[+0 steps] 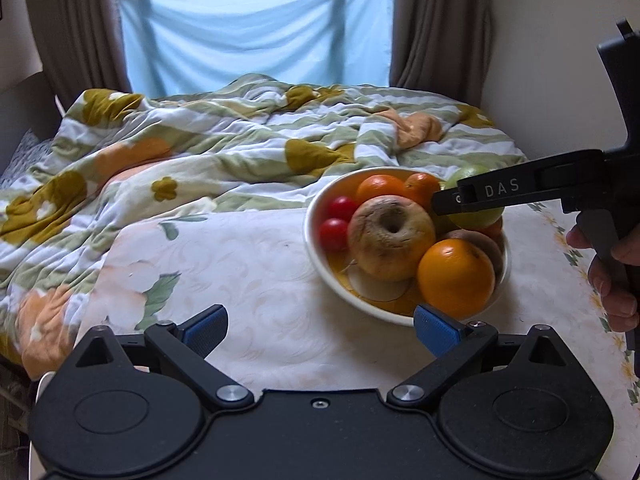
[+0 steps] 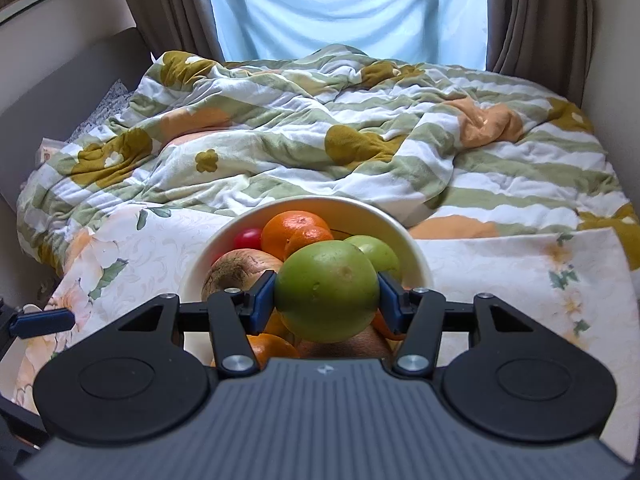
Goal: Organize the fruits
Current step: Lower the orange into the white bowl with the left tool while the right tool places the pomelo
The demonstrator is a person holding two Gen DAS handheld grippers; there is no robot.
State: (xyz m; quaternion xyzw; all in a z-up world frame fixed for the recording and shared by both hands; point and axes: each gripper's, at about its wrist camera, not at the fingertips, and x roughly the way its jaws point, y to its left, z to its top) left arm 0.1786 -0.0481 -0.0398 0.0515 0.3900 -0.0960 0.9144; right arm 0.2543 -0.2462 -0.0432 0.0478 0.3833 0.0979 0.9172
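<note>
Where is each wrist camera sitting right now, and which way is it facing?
Left wrist view: rides behind the open left tongs, angled down over the floral tablecloth toward the white fruit bowl; the right tongs and a hand enter from the right.
Right wrist view: rides behind the right tongs, clamped on a round green fruit over the bowl, facing the bed.
Shared: bowl, oranges, striped floral quilt, blue window sheet.

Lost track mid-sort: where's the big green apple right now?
The green apple is clamped in the right gripper, low centre of the right wrist view, above the near side of the bowl and in front of a second green apple.
</note>
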